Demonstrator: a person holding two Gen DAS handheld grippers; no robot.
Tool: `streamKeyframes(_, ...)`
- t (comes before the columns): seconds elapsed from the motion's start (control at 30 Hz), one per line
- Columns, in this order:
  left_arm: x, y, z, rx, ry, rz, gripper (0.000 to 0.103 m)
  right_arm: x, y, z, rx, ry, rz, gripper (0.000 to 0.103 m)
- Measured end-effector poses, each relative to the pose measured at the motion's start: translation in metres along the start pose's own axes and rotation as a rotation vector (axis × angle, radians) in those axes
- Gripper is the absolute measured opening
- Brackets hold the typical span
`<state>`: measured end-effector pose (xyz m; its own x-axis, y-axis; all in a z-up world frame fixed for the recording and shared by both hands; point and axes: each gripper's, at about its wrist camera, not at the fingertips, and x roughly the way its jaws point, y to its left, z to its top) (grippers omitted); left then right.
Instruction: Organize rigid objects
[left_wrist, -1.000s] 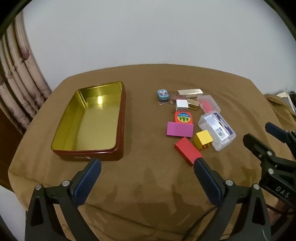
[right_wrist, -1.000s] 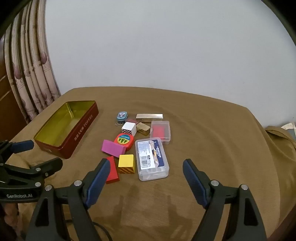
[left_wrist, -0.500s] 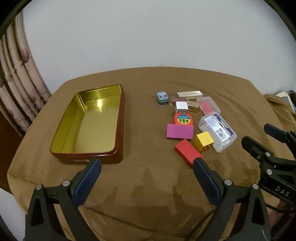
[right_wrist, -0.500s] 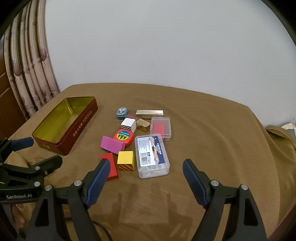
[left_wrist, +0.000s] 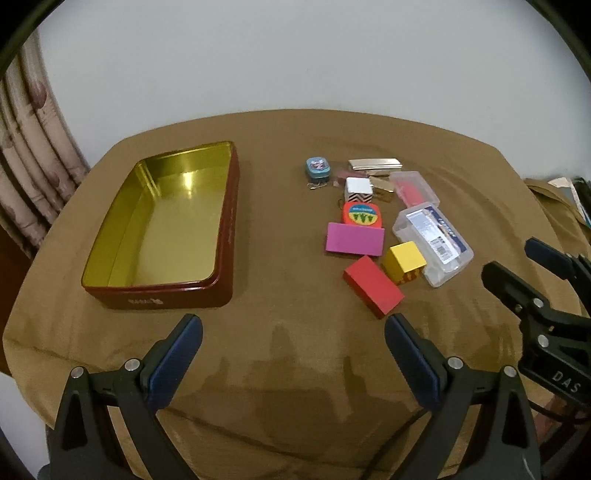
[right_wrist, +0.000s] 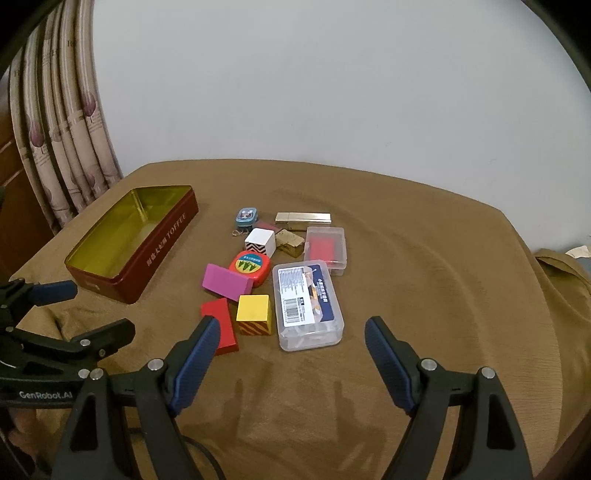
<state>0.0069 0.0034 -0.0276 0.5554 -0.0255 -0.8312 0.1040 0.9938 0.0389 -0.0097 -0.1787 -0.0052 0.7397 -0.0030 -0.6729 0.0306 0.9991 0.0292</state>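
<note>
A brown cloth (left_wrist: 288, 147) covers the table. On its left side the open red tin (left_wrist: 162, 225) sits with nothing in it. The left gripper (left_wrist: 293, 354) and right gripper (right_wrist: 288, 354) both hover with fingers spread wide, holding nothing. Right of the tin lies the cluster: clear plastic case (right_wrist: 307, 304), magenta block (left_wrist: 354, 240), red block (right_wrist: 221, 328) partly hidden behind a fingertip, and a yellow cube (right_wrist: 253, 314). A small dark red item (right_wrist: 263, 224) behind the white cube (right_wrist: 259, 240) is possibly a flat tile.

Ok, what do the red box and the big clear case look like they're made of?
Red box: seemingly metal, a tin; its gold inside is glossy and mirrors the light. Big clear case: seemingly hard plastic; see-through walls, a printed label on the lid.
</note>
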Motion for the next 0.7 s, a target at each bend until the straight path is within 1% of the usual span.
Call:
streamKeyframes(0.1, 0.004, 0.002, 0.0, -0.008, 0.013, 0.013, 0.098, 0.002, 0.0, -0.001, 0.001, 0.002, 0.003, 0.083)
streamKeyframes(0.23, 0.008, 0.005, 0.0, -0.016, 0.025, 0.01, 0.098, 0.005, 0.001, -0.002, -0.003, 0.011, 0.006, 0.083)
streamKeyframes(0.53, 0.02, 0.015, 0.0, -0.034, 0.06, 0.011, 0.098, 0.019, 0.0, -0.005, -0.004, 0.062, 0.01, 0.083)
streamKeyframes(0.7, 0.023, 0.02, 0.002, -0.043, 0.066, 0.012, 0.098, 0.035, -0.002, -0.003, -0.054, 0.096, -0.027, 0.083)
